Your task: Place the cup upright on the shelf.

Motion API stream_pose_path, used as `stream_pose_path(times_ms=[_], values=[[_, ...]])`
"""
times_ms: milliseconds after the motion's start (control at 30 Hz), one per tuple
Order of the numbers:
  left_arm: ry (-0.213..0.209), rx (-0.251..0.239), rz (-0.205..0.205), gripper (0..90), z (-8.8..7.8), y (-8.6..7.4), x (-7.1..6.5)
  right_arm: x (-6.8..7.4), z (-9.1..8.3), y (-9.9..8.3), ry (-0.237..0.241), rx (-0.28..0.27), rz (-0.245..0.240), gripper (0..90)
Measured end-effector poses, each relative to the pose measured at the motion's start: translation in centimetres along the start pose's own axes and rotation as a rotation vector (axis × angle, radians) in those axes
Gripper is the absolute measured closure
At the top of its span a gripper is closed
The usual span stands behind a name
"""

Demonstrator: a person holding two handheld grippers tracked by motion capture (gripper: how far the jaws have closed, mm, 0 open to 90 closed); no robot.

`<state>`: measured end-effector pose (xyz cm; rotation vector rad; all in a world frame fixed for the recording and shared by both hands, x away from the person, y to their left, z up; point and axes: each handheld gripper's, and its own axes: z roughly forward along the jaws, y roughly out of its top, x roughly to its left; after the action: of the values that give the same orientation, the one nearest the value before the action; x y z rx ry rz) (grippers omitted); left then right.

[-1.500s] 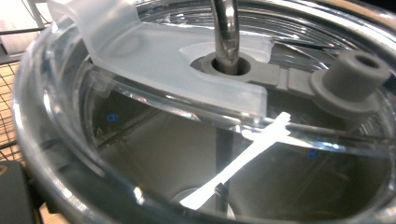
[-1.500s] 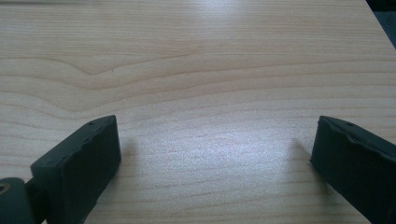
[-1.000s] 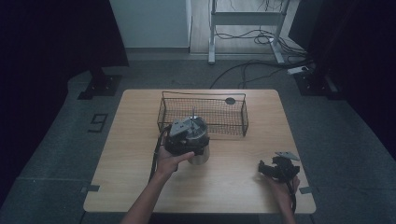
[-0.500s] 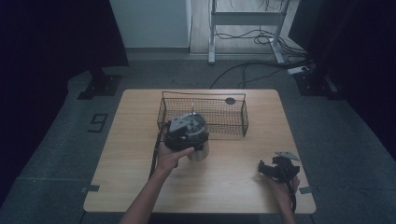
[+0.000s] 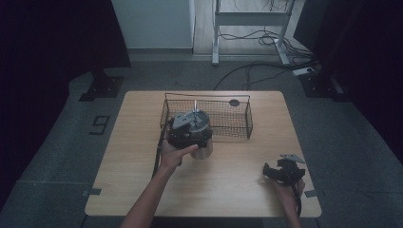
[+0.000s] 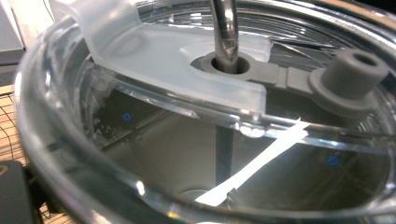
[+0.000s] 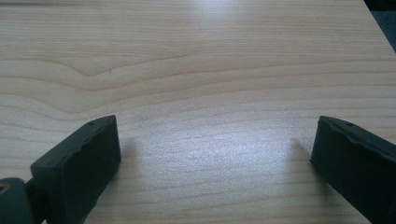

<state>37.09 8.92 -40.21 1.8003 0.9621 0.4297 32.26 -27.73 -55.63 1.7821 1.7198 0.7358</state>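
Note:
A steel tumbler (image 5: pixel 204 150) with a clear lid (image 6: pixel 187 60) and a metal straw (image 5: pixel 195 107) is held just in front of the wire basket (image 5: pixel 209 97). My left gripper (image 5: pixel 190 130) sits on top of it and appears shut on the tumbler's rim. In the left gripper view the lid is very close, the straw (image 6: pixel 223 28) passes through its grey plug, and part of one black jaw shows at the bottom left. My right gripper (image 5: pixel 272 172) rests on the table near the front right, open, with bare wood between its jaws (image 7: pixel 215 154).
The wooden table (image 5: pixel 138 156) carries the black wire basket at its far middle, with a small dark disc (image 5: pixel 234 102) inside at the back. Cables trail from both grippers toward the front edge. Dark floor surrounds the table.
The left gripper and the tumbler have moved away from the person, up against the basket's near wall. The right gripper has stayed in place.

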Motion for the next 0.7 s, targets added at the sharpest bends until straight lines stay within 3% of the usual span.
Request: stream_pose_path(times_ms=[333,700], values=[[0.012,0.002,-0.026,3.7,1.0,0.4,0.6,0.0,0.0,0.0,0.002,0.001,-0.005,1.1],[0.018,0.000,-0.022,3.7,1.3,1.3,0.3,0.0,0.1,0.1,0.000,-0.002,-0.004,1.1]])
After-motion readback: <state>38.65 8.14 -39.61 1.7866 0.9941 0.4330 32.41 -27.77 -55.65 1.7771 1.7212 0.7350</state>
